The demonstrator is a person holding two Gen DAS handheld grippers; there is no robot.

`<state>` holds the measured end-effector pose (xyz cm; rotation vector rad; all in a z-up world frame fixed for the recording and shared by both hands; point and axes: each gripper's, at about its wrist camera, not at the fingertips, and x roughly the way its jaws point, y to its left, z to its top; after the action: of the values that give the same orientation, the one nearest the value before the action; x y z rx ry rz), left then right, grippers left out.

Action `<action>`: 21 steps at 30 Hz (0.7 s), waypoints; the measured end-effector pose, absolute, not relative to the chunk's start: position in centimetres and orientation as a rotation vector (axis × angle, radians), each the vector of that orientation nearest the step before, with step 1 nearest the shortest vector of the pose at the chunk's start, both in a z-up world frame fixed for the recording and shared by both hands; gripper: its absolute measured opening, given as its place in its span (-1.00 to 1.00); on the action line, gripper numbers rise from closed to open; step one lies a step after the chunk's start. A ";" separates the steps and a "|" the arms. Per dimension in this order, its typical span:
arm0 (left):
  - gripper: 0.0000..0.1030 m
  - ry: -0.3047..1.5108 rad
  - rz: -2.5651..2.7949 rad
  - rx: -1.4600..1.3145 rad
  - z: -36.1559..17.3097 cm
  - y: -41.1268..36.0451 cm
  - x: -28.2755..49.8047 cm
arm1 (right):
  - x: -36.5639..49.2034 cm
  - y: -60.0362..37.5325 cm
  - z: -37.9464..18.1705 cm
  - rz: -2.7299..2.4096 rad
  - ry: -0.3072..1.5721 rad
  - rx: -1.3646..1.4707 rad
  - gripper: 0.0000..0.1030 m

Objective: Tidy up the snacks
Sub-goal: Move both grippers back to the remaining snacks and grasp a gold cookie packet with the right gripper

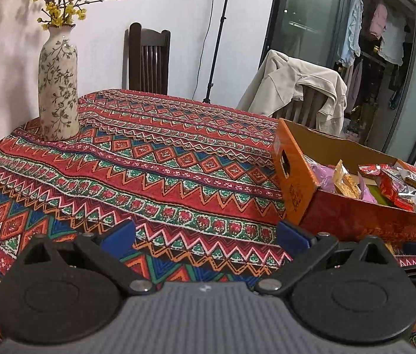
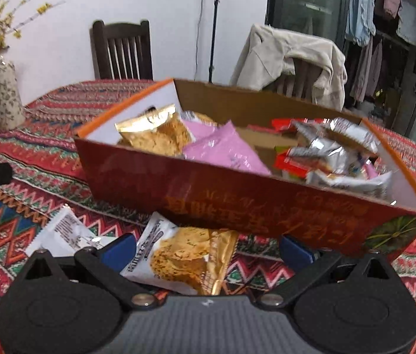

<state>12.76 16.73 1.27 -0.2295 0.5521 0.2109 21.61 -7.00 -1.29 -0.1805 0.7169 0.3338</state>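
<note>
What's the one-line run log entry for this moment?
task: organize snacks | left tongs: open, empty | right tongs: open over gold packet | white packet: on table | box: part filled

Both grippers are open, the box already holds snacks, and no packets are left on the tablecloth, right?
Not quite. The right wrist view shows two packets on the tablecloth before the box: a gold packet and a white packet. Both the right gripper and left gripper are open.

White wall (image 1: 172,6), dark wooden chair (image 1: 146,59), glass door (image 1: 311,14).
</note>
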 end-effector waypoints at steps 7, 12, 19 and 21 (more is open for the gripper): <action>1.00 0.564 0.216 -0.231 1.1 16.8 12.9 | 22.1 -6.7 -2.4 0.349 0.732 -0.121 1.00; 1.00 0.568 0.222 -0.237 0.9 17.0 13.0 | 22.0 -6.9 -2.5 0.368 0.726 -0.129 1.00; 1.00 0.570 0.220 -0.229 0.8 16.8 13.3 | 21.6 -7.0 -1.6 0.414 0.701 -0.136 0.21; 1.00 0.570 0.220 -0.227 0.7 16.8 13.3 | 21.0 -6.9 -1.5 0.419 0.686 -0.152 0.10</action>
<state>13.29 16.75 0.69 -0.2266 0.5699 0.2201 20.98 -6.89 -1.50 -0.1521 0.6861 0.4186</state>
